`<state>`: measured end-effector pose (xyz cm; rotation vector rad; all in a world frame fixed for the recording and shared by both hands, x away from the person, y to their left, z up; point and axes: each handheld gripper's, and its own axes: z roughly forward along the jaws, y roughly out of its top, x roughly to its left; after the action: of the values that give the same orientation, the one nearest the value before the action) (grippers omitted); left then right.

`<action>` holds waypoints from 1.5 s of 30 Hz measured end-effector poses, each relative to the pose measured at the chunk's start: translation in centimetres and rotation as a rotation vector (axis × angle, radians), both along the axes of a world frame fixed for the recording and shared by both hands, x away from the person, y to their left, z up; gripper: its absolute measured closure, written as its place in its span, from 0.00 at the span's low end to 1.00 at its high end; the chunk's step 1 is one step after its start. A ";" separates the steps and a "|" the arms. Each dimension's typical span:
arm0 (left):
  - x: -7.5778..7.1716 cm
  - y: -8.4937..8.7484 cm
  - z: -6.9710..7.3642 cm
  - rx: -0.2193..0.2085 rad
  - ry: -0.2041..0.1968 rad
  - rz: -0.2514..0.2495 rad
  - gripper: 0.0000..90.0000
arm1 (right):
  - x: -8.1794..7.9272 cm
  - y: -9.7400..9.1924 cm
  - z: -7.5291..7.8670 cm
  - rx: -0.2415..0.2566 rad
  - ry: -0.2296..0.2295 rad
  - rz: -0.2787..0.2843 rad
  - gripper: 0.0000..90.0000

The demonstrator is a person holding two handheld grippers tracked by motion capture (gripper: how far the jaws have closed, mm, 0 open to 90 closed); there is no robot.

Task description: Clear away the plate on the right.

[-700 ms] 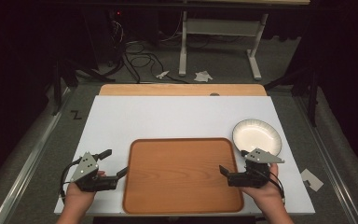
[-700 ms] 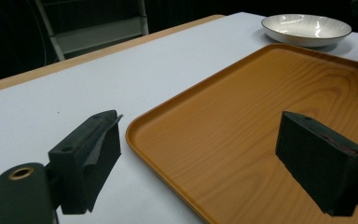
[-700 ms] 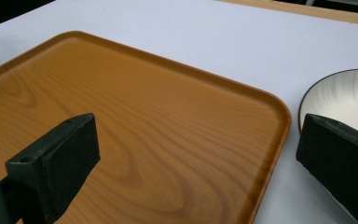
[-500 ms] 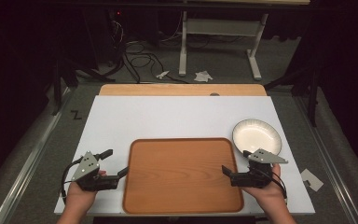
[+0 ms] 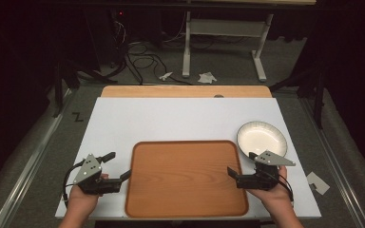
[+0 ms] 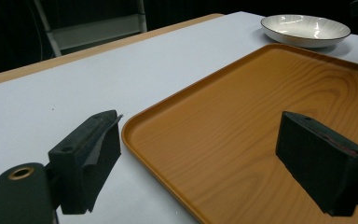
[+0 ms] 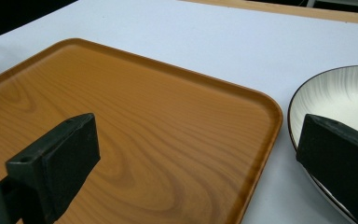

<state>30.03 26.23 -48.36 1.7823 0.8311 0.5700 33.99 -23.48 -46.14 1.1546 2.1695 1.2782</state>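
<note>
A wood-grain orange tray (image 5: 185, 142) lies on the white table, near its front edge. My left gripper (image 5: 119, 165) is open at the tray's left rim (image 6: 168, 100), one jaw over the white table and the other over the tray. My right gripper (image 5: 241, 163) is open at the tray's right rim (image 7: 261, 140), one jaw above the tray's wood and the other above the bowl's edge. The white bowl (image 5: 262, 138) with a dark rim stands empty just right of the tray's far right corner, and appears as the bowl (image 6: 305, 29) and the bowl (image 7: 335, 98). Neither gripper holds anything.
The white tabletop (image 5: 180, 118) stretches bare behind the tray. A wooden strip (image 5: 185, 91) runs along its far edge. Beyond it on the floor are cables (image 5: 138, 52), a metal stand (image 5: 223, 28) and paper scraps (image 5: 206, 76).
Both grippers have barely moved; the right one has eased slightly toward the near edge. Both pairs of jaws stay open, and the tray and bowl are unmoved.
</note>
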 end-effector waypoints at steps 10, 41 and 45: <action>0.0 0.0 0.0 0.004 -0.008 -0.002 0.17 | 0.1 -0.2 -0.1 0.005 0.003 -0.005 0.00; 0.6 -0.6 0.1 0.009 -0.013 -0.008 0.17 | -0.3 -2.6 0.5 0.018 -0.011 -0.100 0.00; 0.8 -0.8 0.1 0.008 -0.015 -0.014 0.17 | -0.6 -3.3 0.6 0.034 -0.026 -0.115 0.03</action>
<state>30.82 25.43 -48.23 1.7880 0.8066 0.5772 33.42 -26.82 -45.55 1.2497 2.0382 1.2777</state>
